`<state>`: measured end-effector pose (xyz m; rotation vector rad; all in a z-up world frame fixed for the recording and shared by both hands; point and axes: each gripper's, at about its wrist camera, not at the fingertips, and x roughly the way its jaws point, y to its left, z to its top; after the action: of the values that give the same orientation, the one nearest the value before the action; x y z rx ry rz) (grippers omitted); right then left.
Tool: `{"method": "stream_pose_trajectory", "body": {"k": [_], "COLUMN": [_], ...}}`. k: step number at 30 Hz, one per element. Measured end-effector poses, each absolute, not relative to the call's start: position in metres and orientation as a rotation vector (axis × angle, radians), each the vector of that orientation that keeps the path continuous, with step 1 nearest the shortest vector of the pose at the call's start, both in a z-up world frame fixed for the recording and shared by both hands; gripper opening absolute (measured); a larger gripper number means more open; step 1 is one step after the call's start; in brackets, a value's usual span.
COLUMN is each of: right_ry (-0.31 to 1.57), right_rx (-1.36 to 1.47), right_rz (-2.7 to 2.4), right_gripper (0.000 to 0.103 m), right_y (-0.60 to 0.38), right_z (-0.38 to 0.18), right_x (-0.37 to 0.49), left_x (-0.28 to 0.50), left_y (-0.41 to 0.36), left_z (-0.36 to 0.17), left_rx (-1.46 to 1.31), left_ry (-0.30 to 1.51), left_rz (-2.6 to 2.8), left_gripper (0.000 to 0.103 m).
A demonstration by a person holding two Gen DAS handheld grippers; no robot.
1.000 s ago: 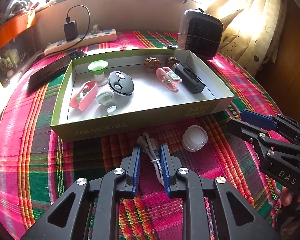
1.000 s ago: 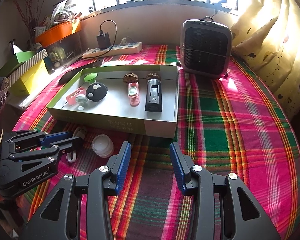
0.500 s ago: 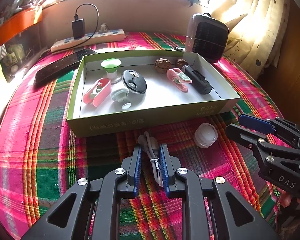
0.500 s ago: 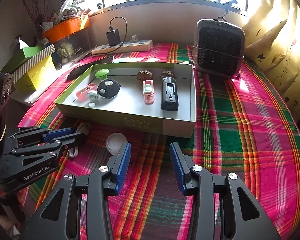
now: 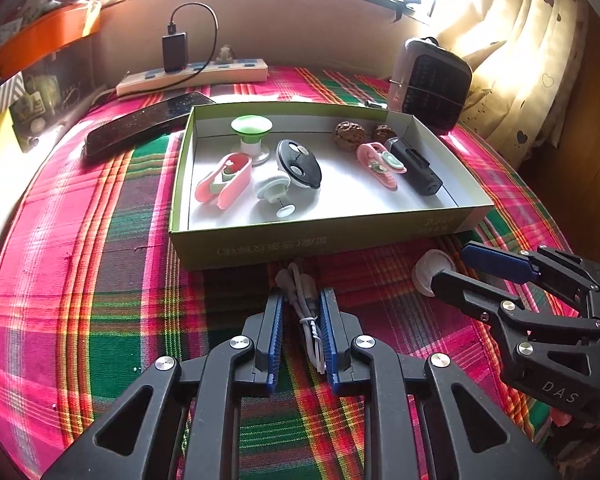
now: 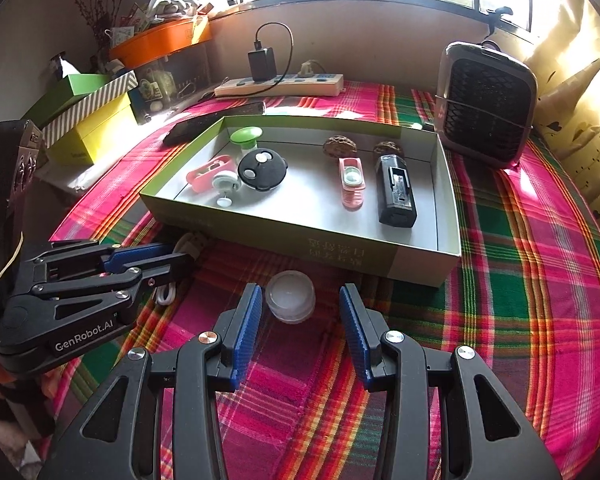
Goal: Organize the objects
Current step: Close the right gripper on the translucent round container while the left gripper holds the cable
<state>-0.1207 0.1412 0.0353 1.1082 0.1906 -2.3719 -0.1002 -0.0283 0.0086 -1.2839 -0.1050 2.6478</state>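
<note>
A bundled white cable lies on the plaid cloth just in front of the green box, and my left gripper is shut on it. From the right wrist view the left gripper comes in from the left with cable loops showing under it. A small white round tub stands on the cloth at the fingertips of my right gripper, which is open and not touching it. In the left wrist view the right gripper half hides the tub.
The box holds a green-topped spool, two pink clips, a black round item, two walnuts and a black device. Behind it are a grey heater, a power strip and a black phone. Coloured boxes stand at the left.
My right gripper has slid left, so the round tub now sits centred at its fingertips. The left gripper, still holding the cable, has shifted a little sideways along the box front.
</note>
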Motion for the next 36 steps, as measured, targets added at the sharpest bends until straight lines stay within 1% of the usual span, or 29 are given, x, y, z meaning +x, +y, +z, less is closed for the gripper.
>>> {"method": "stream_pose_trajectory", "body": {"k": [9,23,25,27,36], "right_ry": [0.201,0.216,0.219,0.222,0.221], "right_rx": [1.154,1.144,1.143,1.145,1.145], "right_rz": [-2.360,-2.374,-2.376,-2.373,-2.372], "right_gripper": [0.042,0.042,0.034,0.029,0.029], "right_y": [0.1360,0.1335,0.1335,0.1334,0.1330], "right_z": [0.0260,0.0258,0.0259,0.0254,0.0253], "right_x": [-0.1270,-0.1267,-0.1267,-0.1264,-0.1261], "left_x": [-0.1002,-0.1011,-0.1010,-0.1010,-0.1009], "left_y": [-0.0294,-0.0295,-0.0297,-0.0297,-0.0294], "left_z": [0.0084,0.0090,0.0089,0.0090,0.0093], "left_rx": [-1.280,-1.276,-1.276,-1.276,-1.276], "left_ry": [-0.107,-0.113,-0.113,-0.113,-0.113], "left_rz": [2.646,2.645,2.645,2.645,2.645], "left_gripper": [0.016,0.016,0.016,0.016,0.016]}}
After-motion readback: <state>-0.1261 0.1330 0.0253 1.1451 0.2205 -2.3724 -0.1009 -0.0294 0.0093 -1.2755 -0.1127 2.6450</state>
